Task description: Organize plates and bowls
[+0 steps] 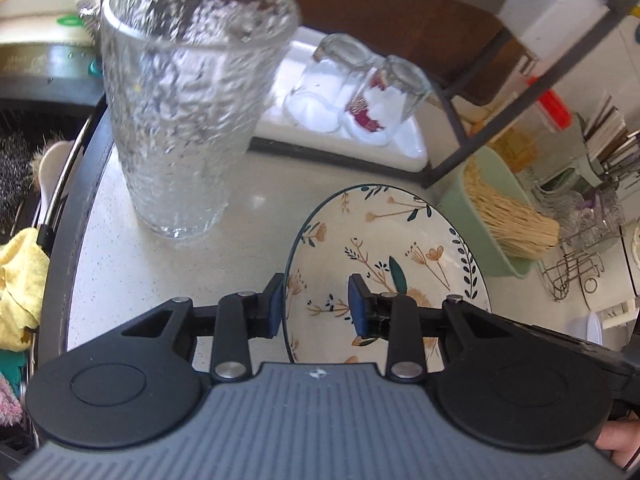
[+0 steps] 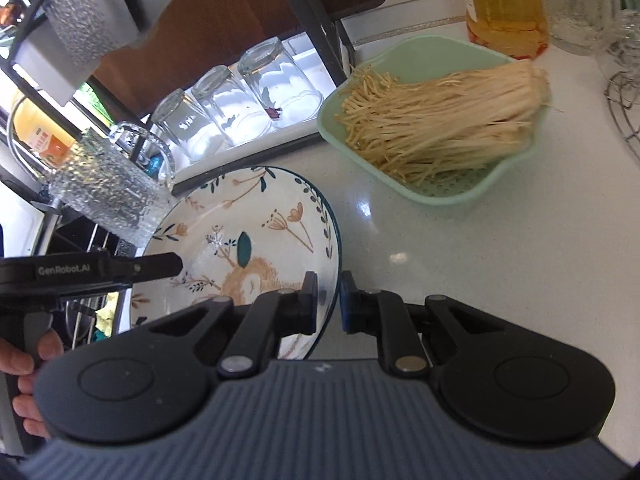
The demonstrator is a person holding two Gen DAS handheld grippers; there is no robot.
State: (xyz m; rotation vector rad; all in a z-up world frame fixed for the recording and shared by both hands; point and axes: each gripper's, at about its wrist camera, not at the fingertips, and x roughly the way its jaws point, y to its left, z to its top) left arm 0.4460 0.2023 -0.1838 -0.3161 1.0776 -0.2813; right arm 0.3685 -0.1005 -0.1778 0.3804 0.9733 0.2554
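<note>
A floral plate (image 1: 384, 248) with a dark rim lies on the white counter; it also shows in the right wrist view (image 2: 248, 236). My left gripper (image 1: 316, 304) straddles the plate's left rim, one finger outside and one over the plate, with a wide gap between the pads. My right gripper (image 2: 329, 300) straddles the plate's right rim, its pads close on either side of the rim. The left gripper's body (image 2: 100, 270) shows at the plate's far side in the right wrist view.
A tall textured glass (image 1: 188, 120) stands left of the plate. Upturned glasses (image 2: 236, 108) sit on a white tray under a dark rack. A green basket of enoki mushrooms (image 2: 436, 128) lies right of the plate. An oil bottle (image 2: 504, 8) stands behind it.
</note>
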